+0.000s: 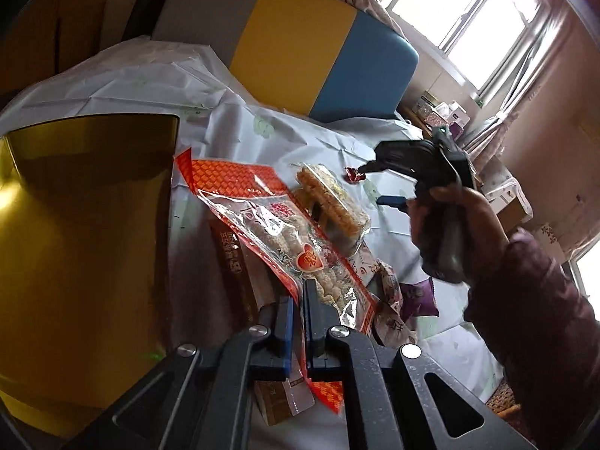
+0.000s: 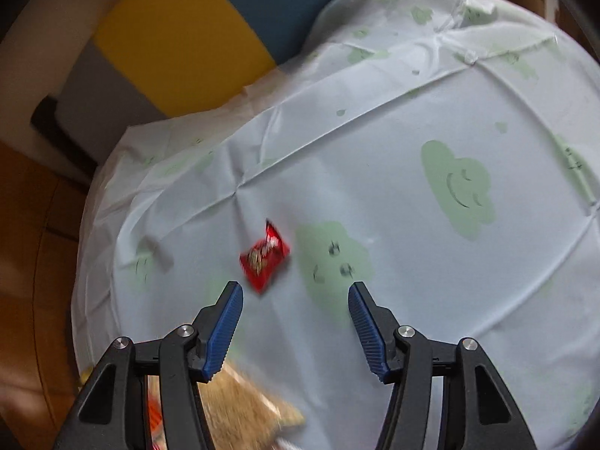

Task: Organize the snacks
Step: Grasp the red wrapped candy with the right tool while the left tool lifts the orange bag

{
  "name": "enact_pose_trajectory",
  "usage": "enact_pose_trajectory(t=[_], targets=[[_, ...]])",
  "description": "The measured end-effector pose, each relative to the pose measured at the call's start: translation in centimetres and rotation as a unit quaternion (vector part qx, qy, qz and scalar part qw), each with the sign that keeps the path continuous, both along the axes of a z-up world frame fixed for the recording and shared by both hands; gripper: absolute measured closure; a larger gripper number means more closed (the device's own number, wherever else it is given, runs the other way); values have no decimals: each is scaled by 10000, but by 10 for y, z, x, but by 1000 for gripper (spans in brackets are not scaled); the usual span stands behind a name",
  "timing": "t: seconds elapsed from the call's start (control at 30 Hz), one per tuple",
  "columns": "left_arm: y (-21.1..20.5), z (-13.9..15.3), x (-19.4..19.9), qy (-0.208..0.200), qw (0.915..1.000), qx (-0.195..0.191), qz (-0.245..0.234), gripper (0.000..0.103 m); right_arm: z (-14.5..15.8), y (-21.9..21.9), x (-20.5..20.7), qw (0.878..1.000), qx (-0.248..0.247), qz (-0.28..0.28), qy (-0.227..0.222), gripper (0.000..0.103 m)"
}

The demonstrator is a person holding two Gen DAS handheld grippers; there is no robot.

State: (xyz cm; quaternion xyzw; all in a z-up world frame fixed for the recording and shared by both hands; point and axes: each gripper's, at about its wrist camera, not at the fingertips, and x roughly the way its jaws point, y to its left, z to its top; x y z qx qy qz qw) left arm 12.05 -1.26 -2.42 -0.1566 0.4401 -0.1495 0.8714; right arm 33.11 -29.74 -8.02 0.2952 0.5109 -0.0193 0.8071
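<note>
My left gripper (image 1: 298, 302) is shut on the edge of a red and clear snack bag (image 1: 270, 221), which lies slanted over the other snacks. Beside the bag rest a clear pack of rice crackers (image 1: 330, 202), a brown box (image 1: 240, 262) and a purple packet (image 1: 416, 296). A small red candy packet (image 2: 264, 257) lies alone on the white cloth with green clouds (image 2: 412, 281). My right gripper (image 2: 294, 287) hangs open just short of it, pads apart, nothing between them. The left wrist view shows that gripper (image 1: 371, 183) in a hand, beside the candy (image 1: 354, 176).
A tall gold tin (image 1: 86, 243) stands close on the left of the snack pile. Behind the table is a sofa with yellow (image 1: 292, 37) and blue cushions. The blurred cracker pack (image 2: 247, 405) lies under my right gripper's left finger. The table edge drops to a wooden floor (image 2: 33, 262).
</note>
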Motion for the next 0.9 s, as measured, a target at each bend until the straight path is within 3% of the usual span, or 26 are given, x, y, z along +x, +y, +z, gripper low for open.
enact_pose_trajectory(t=[0.07,0.13,0.17,0.23,0.27,0.3,0.4,0.67,0.9], targets=[[-3,2,-2,-143,9998,86,-64,100,-5,2,10,9999,1,-119,71,40],[-5,3,-4,-202,9997,127,-108,101,-2,7,18,9999,-126,-94,-51,44],[-6,3,-5,-223,9996,126,-118,102,-1,10,20,9997,-252,-10,-49,52],[-6,3,-7,-244,9995,153,-122,102,0,20,23,9975,-678,175,23,58],[-6,3,-6,-239,9995,146,-123,102,1,22,24,9963,-809,274,-22,76],[-6,4,-6,-241,9995,136,-130,102,1,25,24,9957,-845,385,-54,82],[-7,11,-7,-333,9992,114,-168,102,5,28,21,9938,-959,564,-56,87],[-11,33,-7,-647,9976,-77,-233,103,49,6,-24,9893,-967,998,-456,87],[-13,47,-5,-790,9963,-223,-258,103,53,-16,-89,9763,-1687,1333,-236,87]])
